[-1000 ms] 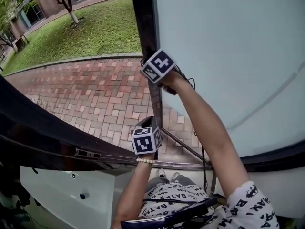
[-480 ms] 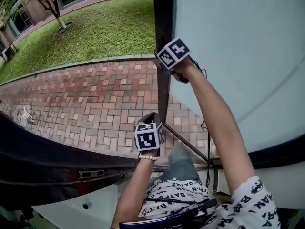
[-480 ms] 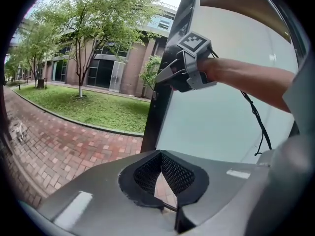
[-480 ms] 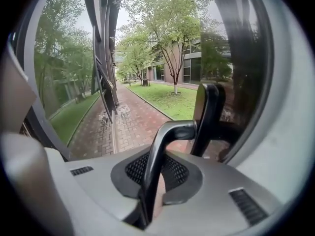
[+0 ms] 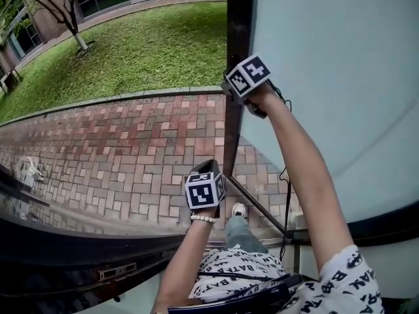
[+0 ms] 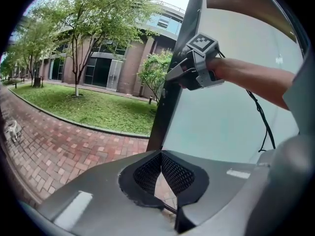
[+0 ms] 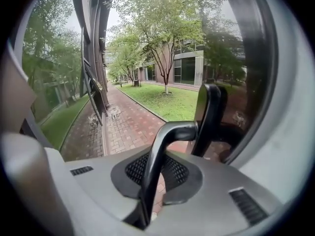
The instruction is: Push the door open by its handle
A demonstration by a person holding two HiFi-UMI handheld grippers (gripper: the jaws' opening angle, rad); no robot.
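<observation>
Clamping the stiff handle (image 7: 170, 132) at twelve o'clock, the right gripper (image 7: 155, 176) braces a likely heavy door (image 5: 327, 77). The left gripper (image 6: 160, 173) sits closed, empty.

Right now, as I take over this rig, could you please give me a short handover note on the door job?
Right gripper: fingers shut on the handle of the door.
Left gripper: shut, empty, held low beside the door's edge.
Done: the door stands partly open onto the brick path.
Left: probably push the handle further until it is wide open, then let go.
</observation>
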